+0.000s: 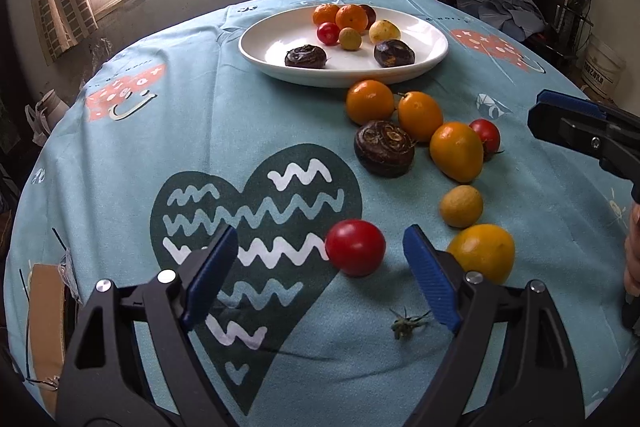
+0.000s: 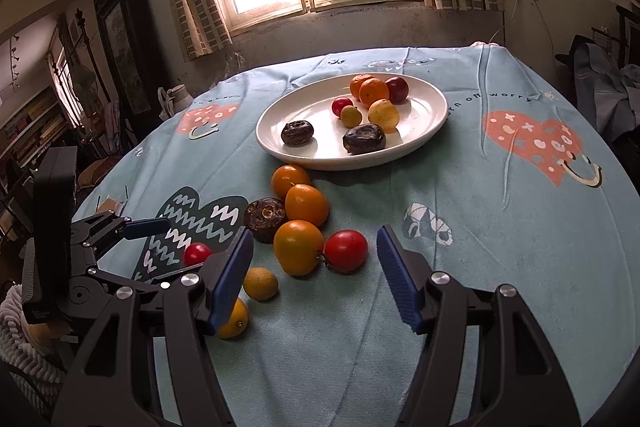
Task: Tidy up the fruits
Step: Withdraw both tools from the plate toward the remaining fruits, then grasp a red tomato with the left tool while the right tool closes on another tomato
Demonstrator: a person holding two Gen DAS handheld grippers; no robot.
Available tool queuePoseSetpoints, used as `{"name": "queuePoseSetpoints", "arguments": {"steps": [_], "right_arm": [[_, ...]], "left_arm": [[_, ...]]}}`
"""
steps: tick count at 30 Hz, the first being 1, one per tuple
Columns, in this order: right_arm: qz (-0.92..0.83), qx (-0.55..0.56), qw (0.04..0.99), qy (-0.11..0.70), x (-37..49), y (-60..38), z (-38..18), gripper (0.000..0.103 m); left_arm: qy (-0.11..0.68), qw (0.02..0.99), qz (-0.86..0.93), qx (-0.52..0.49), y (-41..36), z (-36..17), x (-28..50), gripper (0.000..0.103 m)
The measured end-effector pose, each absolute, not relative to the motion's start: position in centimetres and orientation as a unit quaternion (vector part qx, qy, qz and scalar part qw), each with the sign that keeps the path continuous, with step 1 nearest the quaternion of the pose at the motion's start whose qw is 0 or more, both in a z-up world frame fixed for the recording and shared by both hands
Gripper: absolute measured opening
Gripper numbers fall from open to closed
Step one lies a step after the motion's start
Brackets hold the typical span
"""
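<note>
The white plate (image 1: 280, 61) sits far on the table, already part filled; loose fruit trails toward you. Your nearest target, the red tomato (image 1: 355, 247), is light, smooth, thin-skinned and rolls easily: take it across its widest middle, gently. Left gripper (image 1: 320, 267): jaws wide, tomato between, untouched. Right gripper (image 2: 314, 267): jaws moderately spread, holding nothing, second tomato (image 2: 346, 250) just ahead.

My left gripper (image 1: 320, 275) and right gripper (image 2: 314, 277): black angular frames, ribbed blue pads (image 1: 212, 275) at fingertips, silver round screws (image 1: 167, 275) just behind pads.
</note>
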State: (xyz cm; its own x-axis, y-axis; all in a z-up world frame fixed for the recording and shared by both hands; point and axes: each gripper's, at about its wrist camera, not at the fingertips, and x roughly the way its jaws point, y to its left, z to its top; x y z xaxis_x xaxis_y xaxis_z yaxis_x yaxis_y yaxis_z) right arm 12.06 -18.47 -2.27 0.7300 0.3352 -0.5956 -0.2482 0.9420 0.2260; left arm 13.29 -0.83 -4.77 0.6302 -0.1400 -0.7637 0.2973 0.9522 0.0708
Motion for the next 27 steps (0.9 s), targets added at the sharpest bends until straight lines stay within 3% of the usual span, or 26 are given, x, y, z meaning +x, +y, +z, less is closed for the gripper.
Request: {"name": "queuePoseSetpoints", "arguments": {"steps": [4,6,8,12,23,25,27], "right_arm": [[0.149,0.076,0.927,0.335,12.2,-19.0,-2.3,0.065],[0.146,0.08,0.926,0.338,12.3,-19.2,-2.4,0.065],[0.144,0.083,0.926,0.34,12.4,-19.3,-2.5,0.064],[0.141,0.086,0.924,0.344,12.5,-19.5,-2.8,0.064],[0.125,0.064,0.913,0.384,13.8,-19.4,-4.6,0.064],[0.131,0.04,0.912,0.386,13.8,-18.4,-4.8,0.062],[0.136,0.029,0.911,0.388,14.0,-18.0,-5.0,0.05]], "left_arm": [[0.421,0.892,-0.132,0.097,-1.3,-5.2,13.7,0.074],[0.424,0.891,-0.135,0.096,-1.3,-5.4,13.9,0.056],[0.429,0.887,-0.142,0.09,-1.3,-5.6,14.2,0.051],[0.425,0.886,-0.159,0.1,-1.8,-5.5,13.8,0.032],[0.413,0.902,-0.11,0.066,0.7,-4.4,13.9,0.031],[0.416,0.9,-0.11,0.066,0.7,-4.5,13.9,0.031],[0.416,0.899,-0.113,0.072,0.5,-4.6,13.8,0.031]]}}
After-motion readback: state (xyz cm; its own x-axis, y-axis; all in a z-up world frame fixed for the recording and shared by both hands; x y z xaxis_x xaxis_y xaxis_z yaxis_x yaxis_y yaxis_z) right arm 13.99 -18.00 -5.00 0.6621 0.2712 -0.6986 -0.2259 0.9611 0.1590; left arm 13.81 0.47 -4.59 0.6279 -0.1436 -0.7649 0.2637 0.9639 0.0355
